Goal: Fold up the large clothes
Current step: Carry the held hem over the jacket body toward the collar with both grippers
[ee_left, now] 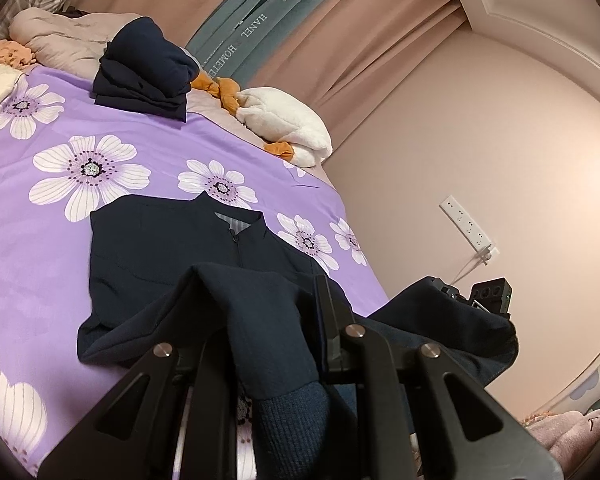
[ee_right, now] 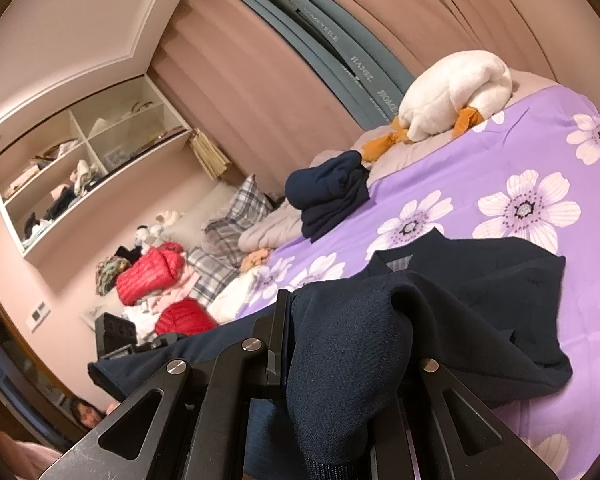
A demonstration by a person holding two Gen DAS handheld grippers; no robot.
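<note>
A dark navy zip jacket (ee_left: 160,256) lies collar-up on the purple flowered bedsheet (ee_left: 40,264); it also shows in the right wrist view (ee_right: 499,280). My left gripper (ee_left: 260,320) is shut on the jacket's lower hem, with the ribbed cuff hanging between the fingers. My right gripper (ee_right: 347,320) is shut on the other part of the hem, the cloth draped over its fingers. Both hold the hem lifted above the sheet. The other gripper shows at the right of the left wrist view (ee_left: 475,296).
A folded navy pile (ee_left: 148,68) sits at the far side of the bed, beside a white plush duck (ee_left: 288,124). Red jackets (ee_right: 152,272), plaid pillows and loose clothes lie at the bed's head. A wall with a socket strip (ee_left: 465,224) is right.
</note>
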